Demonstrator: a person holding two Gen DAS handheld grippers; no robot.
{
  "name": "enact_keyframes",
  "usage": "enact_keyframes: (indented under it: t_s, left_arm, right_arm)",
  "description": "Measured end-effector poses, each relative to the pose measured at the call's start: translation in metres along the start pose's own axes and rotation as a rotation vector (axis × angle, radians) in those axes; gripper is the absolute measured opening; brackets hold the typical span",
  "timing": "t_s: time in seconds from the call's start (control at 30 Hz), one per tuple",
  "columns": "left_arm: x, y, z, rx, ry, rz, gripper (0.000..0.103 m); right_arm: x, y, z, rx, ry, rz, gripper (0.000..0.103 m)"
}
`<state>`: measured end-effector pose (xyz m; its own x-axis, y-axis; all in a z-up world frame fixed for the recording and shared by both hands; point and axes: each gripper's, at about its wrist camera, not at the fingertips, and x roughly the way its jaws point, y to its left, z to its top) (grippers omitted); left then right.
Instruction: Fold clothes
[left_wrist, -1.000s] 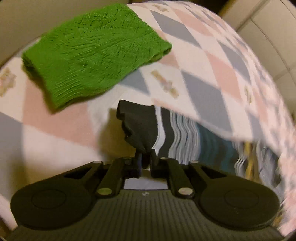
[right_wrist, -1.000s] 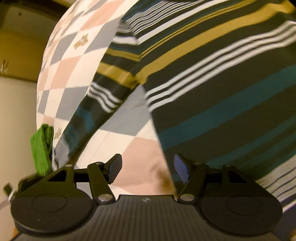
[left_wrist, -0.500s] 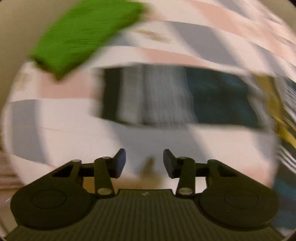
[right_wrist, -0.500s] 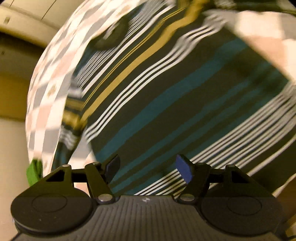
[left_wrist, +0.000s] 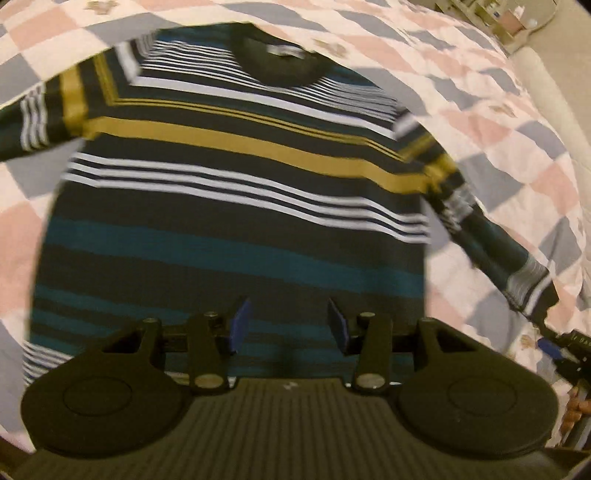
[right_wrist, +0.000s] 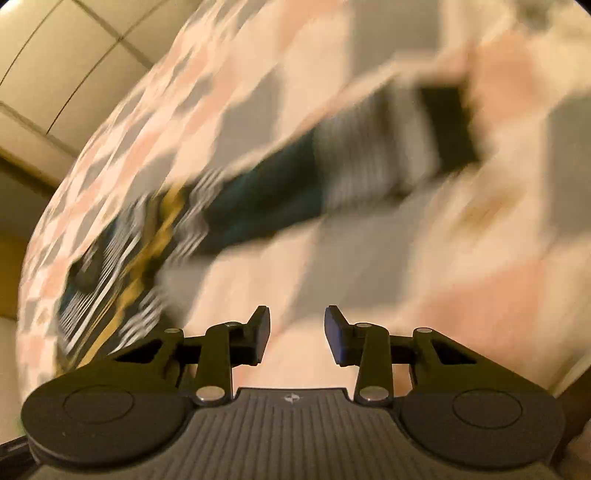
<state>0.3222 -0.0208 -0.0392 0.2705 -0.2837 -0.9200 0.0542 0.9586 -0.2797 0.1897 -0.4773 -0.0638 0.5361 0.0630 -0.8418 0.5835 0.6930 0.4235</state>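
A dark striped sweater (left_wrist: 229, 206) with white, mustard and teal bands lies flat on the checked bedspread (left_wrist: 509, 122), neck away from me, both sleeves spread out. My left gripper (left_wrist: 286, 326) is open and empty above the sweater's lower body. My right gripper (right_wrist: 297, 332) is open and empty over bare bedspread, near the right sleeve (right_wrist: 332, 173), whose dark cuff points right; that view is blurred. The right gripper's tip also shows in the left wrist view (left_wrist: 554, 347) just past the right sleeve's cuff.
The bedspread (right_wrist: 461, 258) has pink, grey and white checks. A pale tiled wall (right_wrist: 55, 55) lies beyond the bed's far edge. Small items on a surface (left_wrist: 509, 18) show at the far right corner.
My left gripper let go of the dark cuff, opened, and swung from the left sleeve to over the sweater's body. My right gripper moved off the body toward the right sleeve. The green garment left view.
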Motion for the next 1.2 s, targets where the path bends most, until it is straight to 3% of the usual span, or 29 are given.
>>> enact_keyframes:
  t_s: [0.13, 0.27, 0.37, 0.53, 0.6, 0.67, 0.73, 0.8, 0.87, 0.97, 1.0, 1.03, 1.1, 1.2]
  left_arm:
    - [-0.006, -0.037, -0.008, -0.027, -0.005, 0.009, 0.044]
    - [-0.014, -0.054, -0.005, -0.112, -0.026, -0.034, 0.044]
    - [-0.017, -0.065, 0.0, -0.15, -0.035, -0.086, 0.044]
    - [-0.012, -0.087, 0.014, -0.129, -0.041, -0.074, 0.047]
    - [-0.01, -0.092, 0.02, -0.133, -0.041, -0.063, 0.047]
    - [-0.014, -0.094, 0.022, -0.122, -0.056, -0.065, 0.047]
    - [-0.018, -0.094, 0.023, -0.11, -0.069, -0.063, 0.047]
    - [-0.019, -0.091, 0.021, -0.105, -0.071, -0.052, 0.047]
    - [-0.015, -0.085, 0.018, -0.123, -0.056, -0.034, 0.047]
    - [-0.014, -0.075, 0.01, -0.136, -0.036, -0.012, 0.047]
    - [-0.017, -0.071, 0.007, -0.137, -0.036, -0.005, 0.048]
    - [-0.02, -0.065, 0.003, -0.142, -0.04, 0.0, 0.053]
    - [-0.028, -0.052, -0.002, -0.168, -0.052, 0.006, 0.055]
    - [-0.036, -0.032, -0.009, -0.205, -0.057, 0.04, 0.055]
  right_arm:
    - [-0.019, -0.068, 0.061, -0.021, -0.115, -0.041, 0.044]
    - [-0.007, -0.1, 0.104, -0.037, -0.167, -0.024, 0.05]
    - [0.015, -0.106, 0.123, -0.073, -0.161, -0.012, 0.054]
    - [0.059, -0.109, 0.134, -0.065, -0.093, -0.014, 0.054]
    - [0.066, -0.107, 0.137, -0.052, -0.05, 0.03, 0.013]
    - [0.058, -0.102, 0.142, -0.062, -0.053, 0.075, 0.01]
    - [0.032, -0.098, 0.151, -0.099, -0.121, 0.089, 0.008]
    - [0.013, -0.104, 0.164, -0.085, -0.176, 0.069, 0.008]
    - [0.023, -0.112, 0.176, -0.084, -0.146, 0.015, 0.008]
    - [0.059, -0.112, 0.179, -0.109, -0.065, -0.083, 0.018]
    - [0.064, -0.107, 0.178, -0.122, -0.06, -0.125, 0.033]
    - [0.064, -0.102, 0.176, -0.119, -0.072, -0.158, 0.047]
    - [0.052, -0.098, 0.17, -0.093, -0.137, -0.222, 0.065]
    - [0.034, -0.105, 0.158, 0.019, -0.188, -0.27, 0.075]
